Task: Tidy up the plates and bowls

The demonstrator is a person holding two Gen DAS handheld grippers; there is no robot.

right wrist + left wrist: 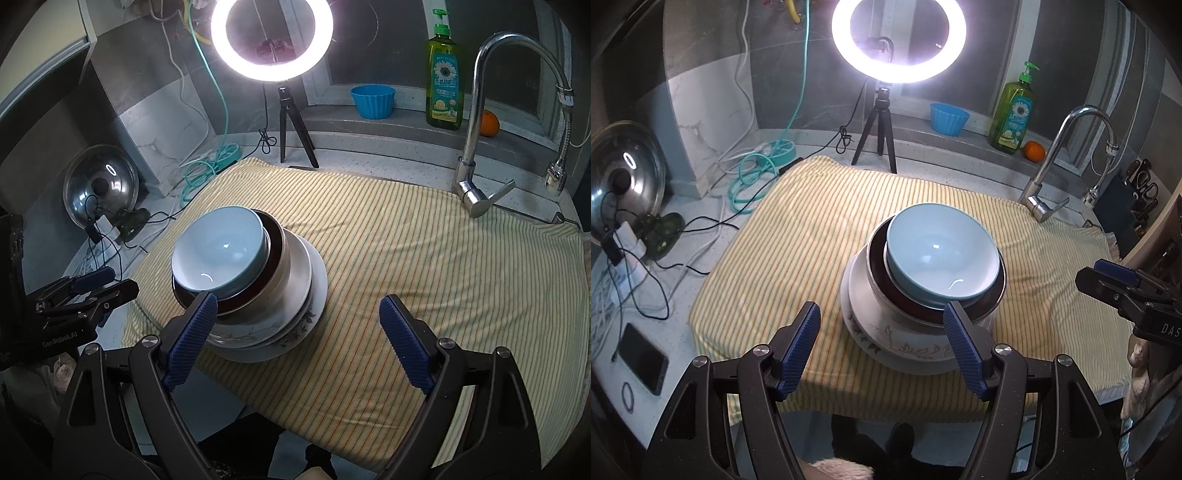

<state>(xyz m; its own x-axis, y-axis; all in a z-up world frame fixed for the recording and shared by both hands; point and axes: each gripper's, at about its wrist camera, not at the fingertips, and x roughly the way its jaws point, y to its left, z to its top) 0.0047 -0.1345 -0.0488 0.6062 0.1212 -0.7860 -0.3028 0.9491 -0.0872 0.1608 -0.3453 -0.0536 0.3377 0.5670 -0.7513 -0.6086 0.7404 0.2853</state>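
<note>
One stack stands on the striped yellow cloth [798, 258]. A light blue bowl [938, 251] sits on top, inside a dark brown bowl [964, 312], on white floral plates [886, 332]. My left gripper [882, 325] is open and empty, held just in front of the stack. In the right wrist view the blue bowl [218, 251], brown bowl [271, 254] and plates [303, 314] sit left of centre. My right gripper [299, 314] is open and empty, near the stack's front right. Each gripper shows in the other's view: the right gripper [1126, 291], the left gripper [85, 291].
A ring light on a tripod [879, 122] stands behind the cloth. A faucet [476, 162], green soap bottle [445, 81], blue cup [373, 99] and orange [489, 123] are at the back right. A pot lid [624, 177], cables and a phone [642, 358] lie left.
</note>
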